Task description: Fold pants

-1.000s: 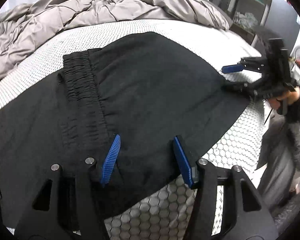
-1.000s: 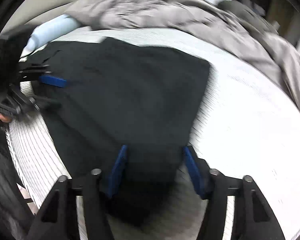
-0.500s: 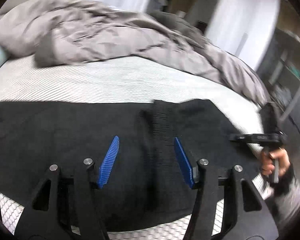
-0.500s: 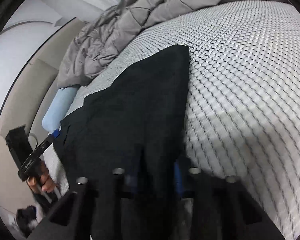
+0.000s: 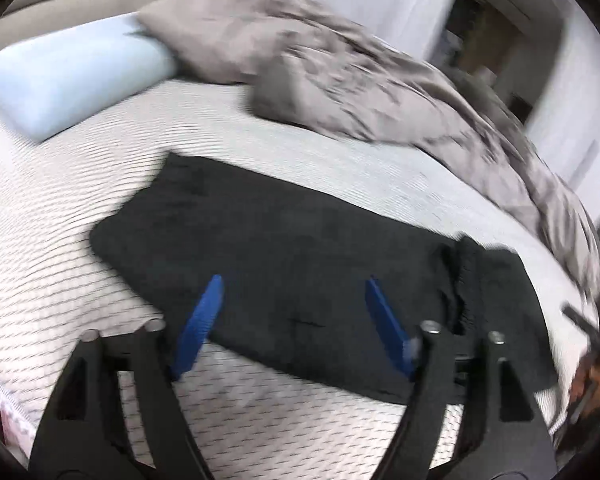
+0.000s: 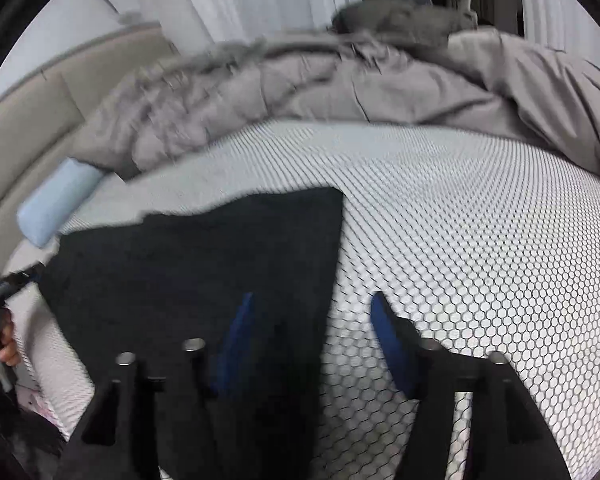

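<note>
Showing only leftward, pants' [image 5: 300,264] gathered waistband [image 5: 464,276] appears.

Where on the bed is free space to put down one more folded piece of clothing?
The widest bare patch of mattress lies right of the black pants, below the grey duvet. A narrower strip runs between the pants, the duvet and the blue pillow. The far side is crowded with duvet.

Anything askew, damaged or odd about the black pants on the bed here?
Nothing stands out. The black fabric pants lie flat, folded, on the white honeycomb-patterned mattress, elastic waistband visible; the image is motion-blurred.
</note>
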`<state>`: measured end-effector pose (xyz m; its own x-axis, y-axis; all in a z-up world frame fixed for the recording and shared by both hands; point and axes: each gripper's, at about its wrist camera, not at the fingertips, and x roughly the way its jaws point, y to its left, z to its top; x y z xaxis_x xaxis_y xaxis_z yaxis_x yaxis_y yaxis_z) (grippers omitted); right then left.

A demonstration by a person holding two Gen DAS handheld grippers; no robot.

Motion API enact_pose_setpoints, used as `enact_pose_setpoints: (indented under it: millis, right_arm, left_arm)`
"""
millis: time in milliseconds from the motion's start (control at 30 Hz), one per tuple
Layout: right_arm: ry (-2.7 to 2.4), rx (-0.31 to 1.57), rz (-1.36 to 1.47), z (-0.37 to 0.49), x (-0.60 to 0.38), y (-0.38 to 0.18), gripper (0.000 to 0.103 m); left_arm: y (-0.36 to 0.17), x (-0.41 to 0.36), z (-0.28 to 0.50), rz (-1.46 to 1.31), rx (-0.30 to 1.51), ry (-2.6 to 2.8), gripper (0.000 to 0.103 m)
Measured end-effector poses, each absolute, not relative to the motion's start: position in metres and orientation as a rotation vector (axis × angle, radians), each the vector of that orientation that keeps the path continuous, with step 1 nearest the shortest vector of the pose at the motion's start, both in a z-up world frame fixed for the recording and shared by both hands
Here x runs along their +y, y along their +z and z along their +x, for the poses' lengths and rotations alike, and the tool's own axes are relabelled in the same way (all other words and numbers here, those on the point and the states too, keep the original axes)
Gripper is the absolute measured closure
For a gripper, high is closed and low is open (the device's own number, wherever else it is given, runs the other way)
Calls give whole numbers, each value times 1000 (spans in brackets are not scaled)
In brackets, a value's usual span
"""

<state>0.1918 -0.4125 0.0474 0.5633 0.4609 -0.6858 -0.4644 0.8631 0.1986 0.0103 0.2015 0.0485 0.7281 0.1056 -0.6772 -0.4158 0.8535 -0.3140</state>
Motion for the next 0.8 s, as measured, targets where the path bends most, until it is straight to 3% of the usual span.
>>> enact_pose_setpoints:
  millis: [333, 367, 433, 467, 500, 600, 800]
  right_arm:
    - [562, 822, 36, 181, -413, 39, 30]
    - [567, 820, 35, 182, -410, 38, 30]
    - [577, 820, 26, 186, -399, 36, 30]
    - [580, 821, 22, 186, -397, 35, 30]
    - [584, 822, 18, 185, -397, 34, 30]
    - [582, 832, 1, 183, -398, 30, 30]
    - [580, 815, 10, 177, -410, 34, 30]
  left_arm:
    - [-16, 292, -5, -835, 765, 389, 26]
    - [-17, 293, 0, -825, 756, 403, 32]
    - [-16, 295, 12, -794, 768, 435, 58]
    - [-18, 295, 17, -774, 791, 462, 82]
    - [-18, 294, 20, -758, 812, 477, 89]
    - [-1, 281, 20, -679, 788, 501, 102]
    - [95, 196, 20, -419, 595, 399, 103]
